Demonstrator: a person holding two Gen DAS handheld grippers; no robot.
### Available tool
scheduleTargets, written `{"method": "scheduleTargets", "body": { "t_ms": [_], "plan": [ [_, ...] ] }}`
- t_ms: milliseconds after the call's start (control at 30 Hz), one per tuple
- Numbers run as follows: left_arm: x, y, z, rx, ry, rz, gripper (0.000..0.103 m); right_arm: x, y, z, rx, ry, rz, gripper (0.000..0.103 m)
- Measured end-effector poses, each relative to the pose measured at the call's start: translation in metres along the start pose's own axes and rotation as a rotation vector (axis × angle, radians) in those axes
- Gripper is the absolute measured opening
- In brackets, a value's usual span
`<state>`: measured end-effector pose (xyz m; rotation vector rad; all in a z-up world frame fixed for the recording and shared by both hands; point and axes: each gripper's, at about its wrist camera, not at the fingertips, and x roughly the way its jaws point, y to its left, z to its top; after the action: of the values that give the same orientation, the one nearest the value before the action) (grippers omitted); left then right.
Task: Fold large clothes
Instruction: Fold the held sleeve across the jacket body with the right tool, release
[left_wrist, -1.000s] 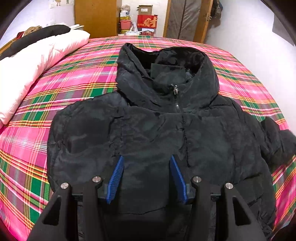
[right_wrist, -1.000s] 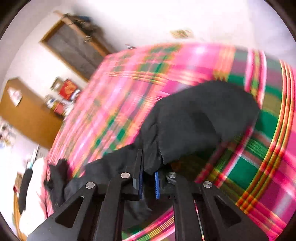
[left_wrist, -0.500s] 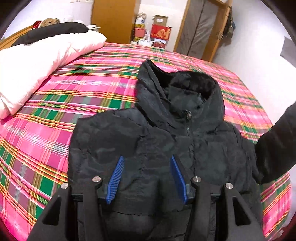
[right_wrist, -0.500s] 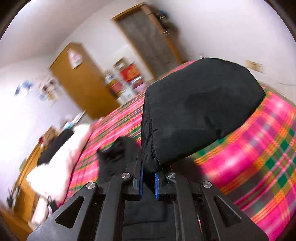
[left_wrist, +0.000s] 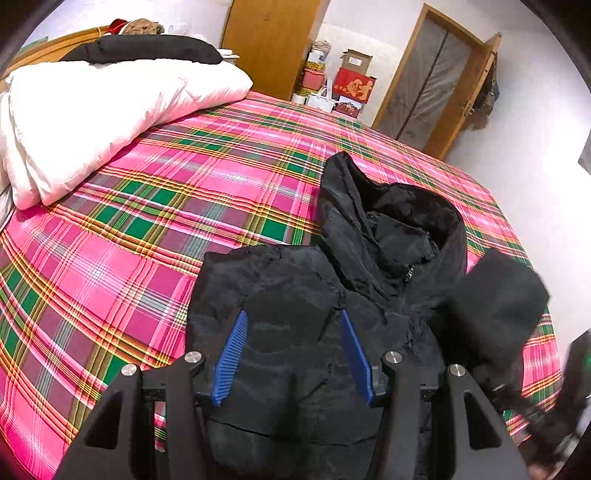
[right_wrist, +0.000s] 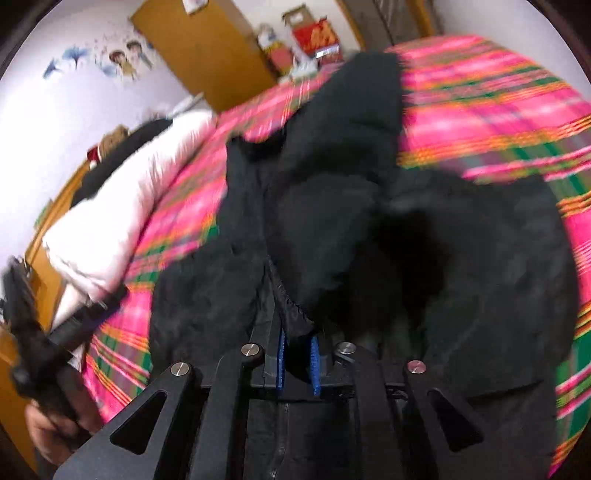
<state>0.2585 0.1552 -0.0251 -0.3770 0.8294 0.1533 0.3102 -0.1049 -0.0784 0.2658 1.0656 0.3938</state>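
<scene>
A black hooded puffer jacket (left_wrist: 369, 295) lies front up on the plaid bed (left_wrist: 147, 221), its zipper closed. My left gripper (left_wrist: 293, 317) hovers open over the jacket's left chest with nothing between its blue pads. My right gripper (right_wrist: 297, 334) has the cuff of the jacket's right sleeve (right_wrist: 351, 184) between its pads, and its jaws are opening. That sleeve (left_wrist: 498, 302) is carried in over the jacket's right front. The right wrist view is blurred by motion.
A white duvet (left_wrist: 92, 110) with a dark pillow (left_wrist: 140, 51) lies at the bed's far left. A wooden wardrobe (left_wrist: 273, 40), boxes (left_wrist: 351, 85) and a door (left_wrist: 432, 92) stand beyond the bed. A hand (right_wrist: 48, 432) holds the left gripper at the right wrist view's left edge.
My right gripper lifted the sleeve off the bed's right side and swung it in over the jacket's body. The left gripper drifted left and stayed open.
</scene>
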Motion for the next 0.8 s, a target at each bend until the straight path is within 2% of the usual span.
{"method": "scheduleTargets", "body": {
  "t_ms": [100, 167, 200, 367, 500, 567, 667, 700, 733, 800],
  "plan": [
    [0.000, 0.001, 0.001, -0.008, -0.001, -0.008, 0.054, 0.015, 0.006, -0.005, -0.005, 0.038, 0.032, 0.036],
    [-0.001, 0.002, 0.002, -0.013, -0.005, -0.017, 0.054, 0.010, 0.013, -0.008, -0.026, 0.032, 0.063, 0.060],
    [-0.002, 0.002, 0.002, -0.017, -0.007, -0.020, 0.054, 0.006, 0.019, -0.008, -0.047, 0.026, 0.077, 0.062],
    [-0.010, 0.005, 0.003, -0.033, -0.030, -0.051, 0.054, -0.027, 0.036, -0.003, -0.106, -0.048, 0.110, 0.062],
    [-0.015, 0.000, 0.002, -0.032, -0.049, -0.092, 0.054, -0.061, 0.018, 0.000, -0.103, -0.133, 0.064, 0.062],
    [-0.014, -0.009, 0.000, -0.018, -0.045, -0.133, 0.054, -0.072, -0.004, 0.002, -0.081, -0.175, 0.001, 0.062],
    [-0.007, -0.029, -0.007, 0.031, -0.009, -0.206, 0.054, -0.073, -0.056, 0.002, 0.021, -0.203, -0.113, 0.060],
    [-0.005, -0.038, -0.010, 0.058, 0.000, -0.219, 0.054, -0.072, -0.069, 0.002, 0.048, -0.200, -0.144, 0.055],
    [-0.002, -0.046, -0.013, 0.088, 0.008, -0.226, 0.054, -0.066, -0.086, 0.000, 0.084, -0.184, -0.177, 0.045],
    [0.005, -0.061, -0.019, 0.140, 0.023, -0.230, 0.054, -0.052, -0.106, -0.004, 0.123, -0.137, -0.182, 0.041]
  ]
}}
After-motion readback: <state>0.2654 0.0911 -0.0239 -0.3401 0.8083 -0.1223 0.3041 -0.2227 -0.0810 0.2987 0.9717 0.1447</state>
